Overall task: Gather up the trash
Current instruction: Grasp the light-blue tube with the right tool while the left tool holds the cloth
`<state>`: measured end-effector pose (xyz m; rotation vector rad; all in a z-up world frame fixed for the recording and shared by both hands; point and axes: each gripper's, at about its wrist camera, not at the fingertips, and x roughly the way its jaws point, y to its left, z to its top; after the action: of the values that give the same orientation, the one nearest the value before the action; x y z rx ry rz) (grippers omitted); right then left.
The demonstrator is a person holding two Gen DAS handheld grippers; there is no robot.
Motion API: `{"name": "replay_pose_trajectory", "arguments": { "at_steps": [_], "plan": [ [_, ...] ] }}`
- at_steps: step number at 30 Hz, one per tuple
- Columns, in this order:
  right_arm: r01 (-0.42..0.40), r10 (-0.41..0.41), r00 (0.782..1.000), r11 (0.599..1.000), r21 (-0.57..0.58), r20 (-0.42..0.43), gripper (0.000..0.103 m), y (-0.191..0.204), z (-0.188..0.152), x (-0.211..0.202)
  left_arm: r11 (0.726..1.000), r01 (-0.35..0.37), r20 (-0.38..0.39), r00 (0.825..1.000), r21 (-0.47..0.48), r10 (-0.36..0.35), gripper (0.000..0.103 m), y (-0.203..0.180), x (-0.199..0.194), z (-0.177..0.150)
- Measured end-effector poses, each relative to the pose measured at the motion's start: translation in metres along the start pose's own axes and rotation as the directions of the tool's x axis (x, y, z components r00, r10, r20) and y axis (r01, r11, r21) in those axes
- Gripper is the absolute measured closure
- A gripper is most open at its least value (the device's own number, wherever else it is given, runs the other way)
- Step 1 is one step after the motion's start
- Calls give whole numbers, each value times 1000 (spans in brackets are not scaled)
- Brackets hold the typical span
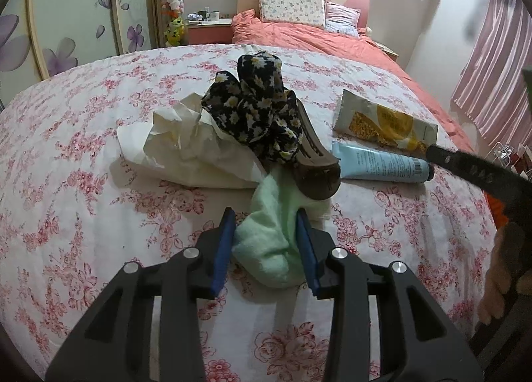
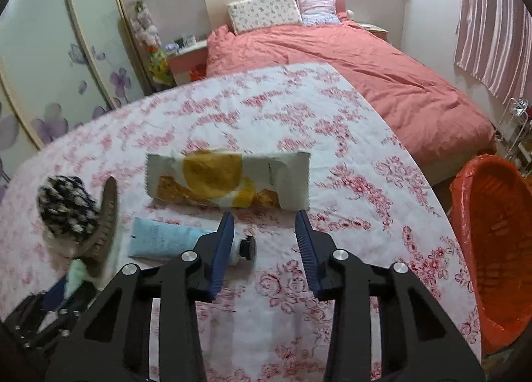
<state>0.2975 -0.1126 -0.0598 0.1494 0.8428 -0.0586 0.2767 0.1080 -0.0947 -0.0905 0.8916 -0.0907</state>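
The left gripper (image 1: 266,232) clamps the green cloth (image 1: 272,242). The right gripper (image 2: 266,235) hangs empty near the wrapper (image 2: 229,179). Lifting the cloth could drag the hair clip (image 1: 316,169) toward the table's near edge.

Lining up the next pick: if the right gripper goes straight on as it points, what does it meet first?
Likely the snack wrapper, lying just beyond the right gripper. Nothing sits between its pads; the blue tube lies off to one side.

Pinks and florals everywhere on this bench
White cloth (image 1: 83,149) sprigged with pink roses; mint-green rag (image 1: 269,242); black scrunchie (image 1: 259,109) dotted with pale daisies; pale blue tube (image 1: 379,164); white wrapper (image 2: 229,179) splashed yellow; orange bin liner (image 2: 495,242); salmon duvet (image 2: 365,72); blue-padded black jaws
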Motion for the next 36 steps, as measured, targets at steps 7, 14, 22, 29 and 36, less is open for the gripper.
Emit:
{"name": "replay_pose_trajectory", "arguments": {
  "at_steps": [7, 14, 22, 29, 36],
  "plan": [
    [-121, 115, 991, 989, -87, -67, 65, 0, -19, -24, 1000, 22, 3, 1000, -17, -22, 65, 2, -1, 0],
    [-151, 147, 988, 983, -108, -40, 65, 11, -20, -22, 999, 34, 5, 999, -26, -34, 65, 5, -1, 0],
    [-210, 205, 977, 968, -139, -50, 65, 29, 3, 2, 1000, 24, 3, 1000, -19, -24, 65, 5, -1, 0],
    [-319, 288, 936, 937, -144, -201, 64, 33, -5, 11, 1000, 24, 3, 1000, -19, -24, 65, 5, -1, 0],
    [-271, 242, 957, 943, -196, -158, 63, 45, -21, 5, 999, 26, 3, 1000, -20, -26, 65, 5, -1, 0]
  ]
}}
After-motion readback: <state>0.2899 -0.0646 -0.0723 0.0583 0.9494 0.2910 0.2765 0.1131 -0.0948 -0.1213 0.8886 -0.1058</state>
